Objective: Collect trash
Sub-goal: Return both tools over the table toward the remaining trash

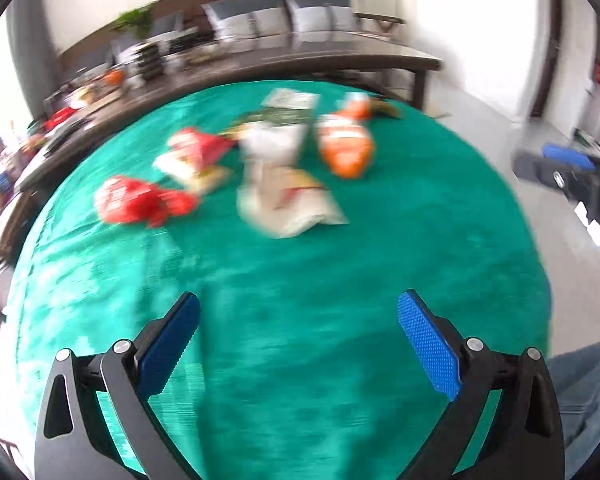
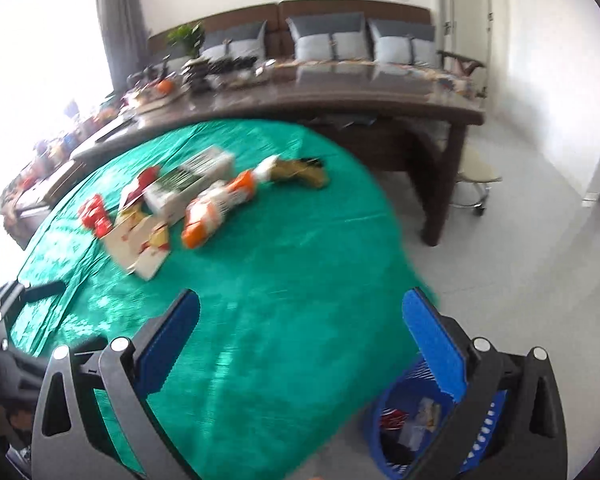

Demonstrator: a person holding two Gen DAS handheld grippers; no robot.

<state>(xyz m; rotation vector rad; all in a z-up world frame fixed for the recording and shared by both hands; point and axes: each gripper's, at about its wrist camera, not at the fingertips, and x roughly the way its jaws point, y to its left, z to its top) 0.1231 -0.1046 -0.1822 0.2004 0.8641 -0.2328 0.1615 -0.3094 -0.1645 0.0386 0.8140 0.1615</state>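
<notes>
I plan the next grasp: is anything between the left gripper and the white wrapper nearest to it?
Nothing visible. The left gripper is open, above bare green cloth, and only that cloth lies between it and the white wrapper. The picture is blurred, so small items could be missed.

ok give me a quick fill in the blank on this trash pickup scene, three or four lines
1. The wrappers and boxes lie on a ____ cloth.
2. The blue basket standing on the floor already holds some ____.
3. Both the left gripper and the right gripper have their jaws ____.
4. The orange packet lies on the cloth, held by ____ gripper.

Missing words: green; trash; open; neither
</notes>
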